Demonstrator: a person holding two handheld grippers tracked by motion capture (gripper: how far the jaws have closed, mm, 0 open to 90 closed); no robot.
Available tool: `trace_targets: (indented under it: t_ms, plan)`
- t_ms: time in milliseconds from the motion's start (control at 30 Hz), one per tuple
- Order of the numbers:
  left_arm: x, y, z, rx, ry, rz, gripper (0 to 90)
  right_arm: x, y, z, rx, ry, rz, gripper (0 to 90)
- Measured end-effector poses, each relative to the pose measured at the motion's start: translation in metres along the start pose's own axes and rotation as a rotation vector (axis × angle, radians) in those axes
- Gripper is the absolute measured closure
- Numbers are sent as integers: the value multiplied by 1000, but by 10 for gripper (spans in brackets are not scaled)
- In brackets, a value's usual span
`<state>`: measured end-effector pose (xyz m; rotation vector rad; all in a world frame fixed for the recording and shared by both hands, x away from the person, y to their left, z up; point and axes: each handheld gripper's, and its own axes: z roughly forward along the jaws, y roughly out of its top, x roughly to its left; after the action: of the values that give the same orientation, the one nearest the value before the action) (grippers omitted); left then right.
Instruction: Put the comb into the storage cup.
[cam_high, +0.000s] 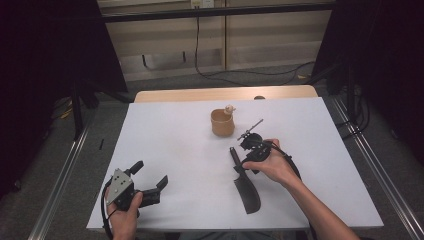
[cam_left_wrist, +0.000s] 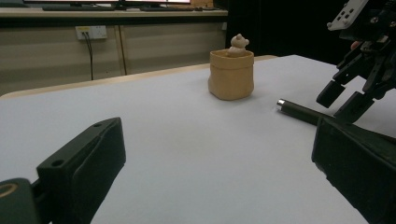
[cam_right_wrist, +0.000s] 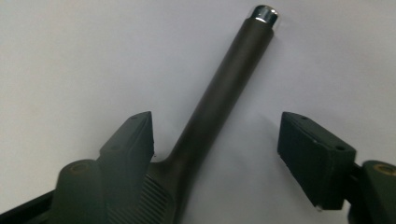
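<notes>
Right hand-held gripper (cam_high: 246, 159) hovered over the handle of the cleaver (cam_high: 246, 186), jaws spread wide, one on each side of the black handle (cam_right_wrist: 219, 88), nothing pinched yet. Lay flat on the white desk (cam_high: 170, 150), that cleaver, just in front of the clay pot (cam_high: 222, 123), long axis running from the pot's side toward the person, steel-capped handle end nearest the pot, blade nearest the person. Left hand-held gripper (cam_high: 150, 180) rested well left of the cleaver, also spread, empty (far the less handy of the two). Showed the straddle plainly, the right gripper view; gave the whole blade and layout, the high view.
</notes>
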<state>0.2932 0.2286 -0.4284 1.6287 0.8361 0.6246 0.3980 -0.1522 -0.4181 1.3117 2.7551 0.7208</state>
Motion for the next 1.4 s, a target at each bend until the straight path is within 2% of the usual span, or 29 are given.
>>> trace_targets:
  t_ms: [167,267,500,700,967,1333,1400]
  plan:
    - [0,0,0,-2,-1,0,29,3,3,3,28,8,8,338]
    - [0,0,0,2,-2,3,29,4,4,4,48,22,32,441]
    - [1,0,-1,-1,0,0,29,8,5,7,80,-3,65,502]
    - [1,0,0,0,1,0,29,9,3,10,89,-4,78,550]
    - [1,0,0,2,2,-1,29,13,5,11,112,-46,91,578]
    - [0,0,1,4,0,7,29,14,7,13,128,-96,107,714]
    - [0,0,1,8,2,8,29,15,7,13,134,-107,93,721]
